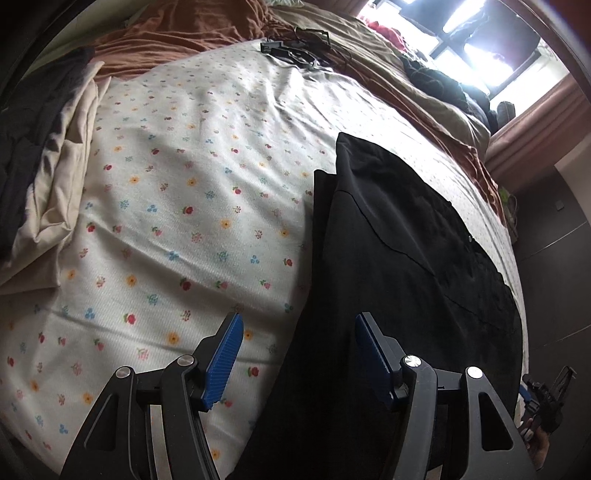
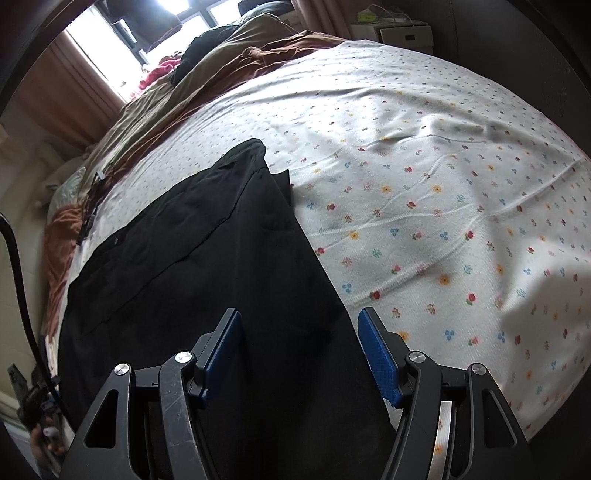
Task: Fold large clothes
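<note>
A large black garment point(image 1: 399, 266) lies folded lengthwise on the white flowered bedsheet point(image 1: 177, 206). It also shows in the right wrist view point(image 2: 207, 258). My left gripper point(image 1: 299, 325) is open, hovering over the garment's left near edge, with one blue pad over the sheet and one over the cloth. My right gripper point(image 2: 299, 321) is open above the garment's right near edge, holding nothing. The other gripper shows at the edge of each view point(image 1: 546, 398) point(image 2: 33, 402).
A pile of cream and dark clothes point(image 1: 48, 177) lies at the left of the bed. A brown blanket point(image 1: 177, 33) and olive duvet point(image 2: 207, 66) are bunched along the far side. Black cables and a device point(image 1: 295, 48) rest on the sheet. A bright window point(image 1: 480, 44) is beyond.
</note>
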The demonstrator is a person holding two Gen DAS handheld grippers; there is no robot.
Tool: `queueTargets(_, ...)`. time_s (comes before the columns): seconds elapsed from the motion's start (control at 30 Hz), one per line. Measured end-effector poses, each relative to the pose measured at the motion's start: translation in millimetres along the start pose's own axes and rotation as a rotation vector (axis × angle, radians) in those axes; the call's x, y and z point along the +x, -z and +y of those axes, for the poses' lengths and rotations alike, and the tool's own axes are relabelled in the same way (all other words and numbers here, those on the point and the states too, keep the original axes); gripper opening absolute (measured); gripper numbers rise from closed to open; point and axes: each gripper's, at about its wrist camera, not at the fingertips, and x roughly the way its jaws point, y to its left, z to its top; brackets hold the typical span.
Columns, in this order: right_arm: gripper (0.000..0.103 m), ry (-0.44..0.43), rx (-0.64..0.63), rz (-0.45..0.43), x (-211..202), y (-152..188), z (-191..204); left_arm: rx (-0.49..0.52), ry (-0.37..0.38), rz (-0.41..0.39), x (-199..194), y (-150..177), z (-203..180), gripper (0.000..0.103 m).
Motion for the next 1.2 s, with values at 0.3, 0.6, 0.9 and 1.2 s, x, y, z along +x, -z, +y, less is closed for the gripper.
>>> queueTargets(0.3,0.065,-0.001,-0.027,-0.015,22,-24,9,0.039,0.011,0.001,22,-18,-11,0.032)
queueTargets(0.6,0.005,0.0,-0.096,-0.077,33,-42,26,0.12,-0.03,-0.047,28,-35,-33,0.001)
queueTargets(0.9,0.003,0.03,-0.037,-0.092,42,-55,12,0.087,-0.035,-0.035,44,-47,-34,0.001)
queueTargets(1.2,0.002,0.078,0.005,-0.079,39,-66,11,0.047,-0.023,-0.009,50,-58,-29,0.001)
